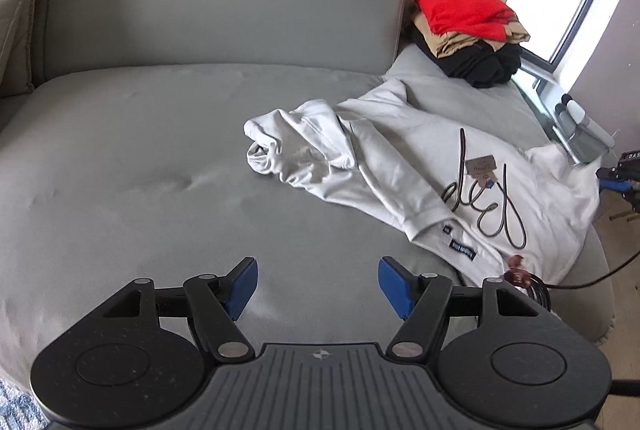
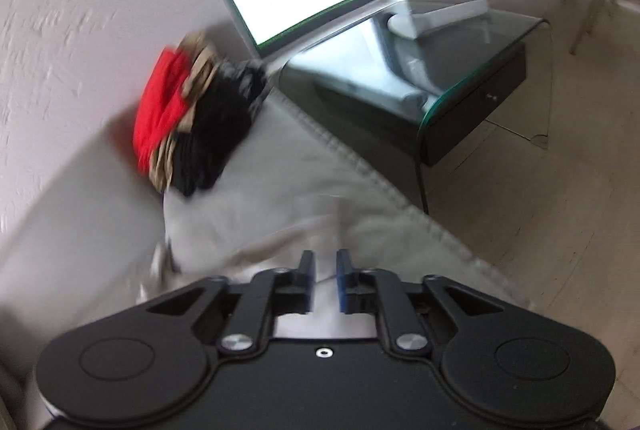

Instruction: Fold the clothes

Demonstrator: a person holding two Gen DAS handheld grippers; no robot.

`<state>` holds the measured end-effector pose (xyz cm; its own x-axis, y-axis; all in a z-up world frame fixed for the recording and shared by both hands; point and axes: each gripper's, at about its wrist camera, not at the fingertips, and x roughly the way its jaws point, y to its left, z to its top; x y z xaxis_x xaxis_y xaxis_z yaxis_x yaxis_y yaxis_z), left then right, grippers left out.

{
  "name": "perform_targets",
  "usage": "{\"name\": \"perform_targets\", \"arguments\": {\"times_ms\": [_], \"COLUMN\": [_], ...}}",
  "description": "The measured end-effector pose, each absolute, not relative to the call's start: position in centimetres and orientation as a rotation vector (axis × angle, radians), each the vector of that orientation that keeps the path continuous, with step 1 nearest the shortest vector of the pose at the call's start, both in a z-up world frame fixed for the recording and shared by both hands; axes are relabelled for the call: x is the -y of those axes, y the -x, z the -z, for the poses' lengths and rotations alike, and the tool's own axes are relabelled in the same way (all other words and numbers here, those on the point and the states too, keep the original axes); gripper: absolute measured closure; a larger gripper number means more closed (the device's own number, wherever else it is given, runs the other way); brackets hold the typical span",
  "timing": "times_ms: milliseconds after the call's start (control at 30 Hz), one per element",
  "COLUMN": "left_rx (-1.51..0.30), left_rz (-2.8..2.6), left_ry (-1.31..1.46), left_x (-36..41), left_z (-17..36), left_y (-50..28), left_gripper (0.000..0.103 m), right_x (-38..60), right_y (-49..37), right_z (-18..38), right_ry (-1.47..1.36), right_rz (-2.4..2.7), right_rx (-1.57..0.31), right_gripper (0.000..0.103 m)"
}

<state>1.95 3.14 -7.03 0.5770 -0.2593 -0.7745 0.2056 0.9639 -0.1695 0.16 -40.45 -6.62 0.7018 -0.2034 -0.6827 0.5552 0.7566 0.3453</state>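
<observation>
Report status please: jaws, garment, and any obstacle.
Left gripper open, over bare sofa. Right gripper nearly shut on white hoodie. Hoodie crumpled, unfolded. Folded pile behind.

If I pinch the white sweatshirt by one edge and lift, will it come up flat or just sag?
Probably sag: the white sweatshirt already lies rumpled in soft folds, so it looks floppy. Its bunched sleeve would likely trail behind. It seems thick, with a ribbed hem, so possibly heavyish for one pinch.

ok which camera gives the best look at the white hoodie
The left wrist view: the white hoodie lies spread and crumpled on the grey sofa, print and hem labels sharp. The right wrist view is motion-blurred, showing only pale fabric between its jaws.
</observation>
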Motion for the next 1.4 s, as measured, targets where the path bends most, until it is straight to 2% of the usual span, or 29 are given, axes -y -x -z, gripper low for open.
{"name": "perform_targets", "arguments": {"times_ms": [33, 133, 233, 467, 567, 633, 800, 867, 900, 1067, 1233, 1400], "left_rx": [-0.919, -0.908, -0.875, -0.886, -0.907, -0.919, -0.935, -0.938, -0.939, -0.925, -0.908, -0.896], "left_rz": [0.267, 0.243, 0.210, 0.174, 0.173, 0.179, 0.200, 0.209, 0.213, 0.223, 0.228, 0.212], "left_ry": [0.058, 0.045, 0.009, 0.029, 0.061, 0.074, 0.078, 0.075, 0.075, 0.073, 0.086, 0.109], "left_x": [-3.2, -3.8, -4.7, -8.0, -8.5, -8.5, -7.9, -7.6, -7.5, -7.5, -7.6, -8.7], "left_z": [6.9, 6.5, 6.0, 7.5, 8.7, 9.3, 10.2, 10.3, 10.3, 9.8, 8.7, 7.6], "left_y": [-2.0, -2.3, -2.6, -3.8, -4.5, -4.9, -5.6, -5.7, -5.7, -4.8, -3.6, -2.1], "left_gripper": [0.038, 0.038, 0.038, 0.038, 0.038, 0.038, 0.038, 0.038, 0.038, 0.037, 0.037, 0.037], "right_x": [39.1, 34.6, 29.5, 18.7, 15.5, 14.6, 13.4, 13.5, 13.5, 13.8, 13.3, 11.4], "right_y": [0.4, 1.4, 0.1, -6.2, -8.8, -9.9, -10.7, -10.4, -10.2, -9.3, -4.8, 1.4], "right_z": [6.4, 5.7, 6.3, 12.5, 14.9, 16.0, 17.0, 16.6, 16.4, 15.1, 10.4, 8.9], "right_ry": [-0.545, -0.482, -0.429, -0.211, -0.120, -0.061, 0.027, 0.033, 0.036, 0.038, -0.062, -0.121], "right_rz": [0.425, 0.311, 0.109, -0.140, -0.165, -0.161, -0.140, -0.130, -0.125, -0.106, -0.246, -0.416], "right_rx": [-0.666, -0.652, -0.689, -0.813, -0.856, -0.878, -0.884, -0.865, -0.855, -0.801, -0.727, -0.767], "right_gripper": [0.065, 0.061, 0.061, 0.061, 0.066, 0.073, 0.073, 0.082, 0.098, 0.098, 0.099, 0.099]}}
